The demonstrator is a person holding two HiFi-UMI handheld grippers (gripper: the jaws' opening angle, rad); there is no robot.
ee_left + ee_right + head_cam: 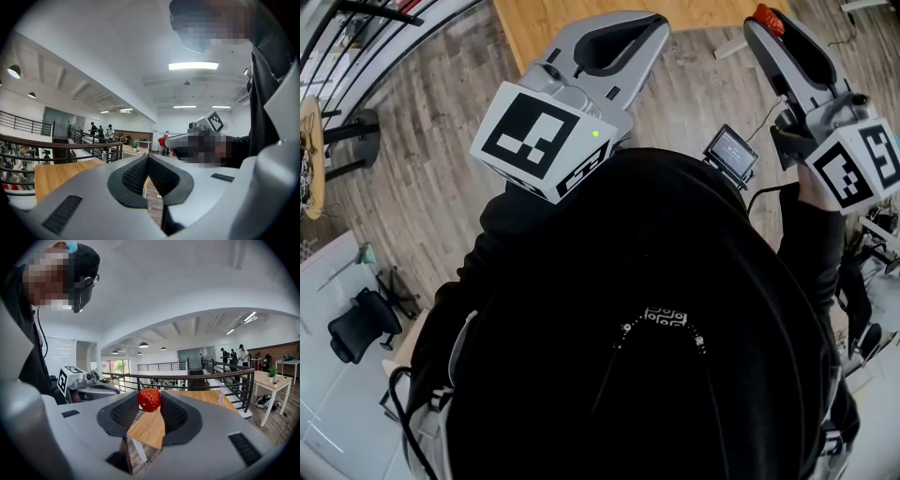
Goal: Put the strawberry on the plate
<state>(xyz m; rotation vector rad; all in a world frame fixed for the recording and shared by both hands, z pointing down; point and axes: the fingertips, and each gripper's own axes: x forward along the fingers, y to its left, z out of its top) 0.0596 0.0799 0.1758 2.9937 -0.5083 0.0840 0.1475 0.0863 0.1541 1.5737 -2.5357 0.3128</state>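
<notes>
A red strawberry (149, 400) sits pinched between the tips of my right gripper (150, 405), which is shut on it and held up in the air. In the head view the strawberry (769, 17) shows at the tip of the right gripper (763, 26), top right. My left gripper (147, 158) is also raised, with its jaw tips touching and nothing between them; in the head view this left gripper (659, 22) points toward a wooden table (581, 23). From the left gripper view I see the strawberry (162, 140) off to the right. No plate is in view.
A wooden table (150, 427) lies below the right jaws. A black railing (197, 376) runs behind it, with several people standing far off. A small screen device (731, 152) hangs by my chest. An office chair (361, 323) stands on the floor at left.
</notes>
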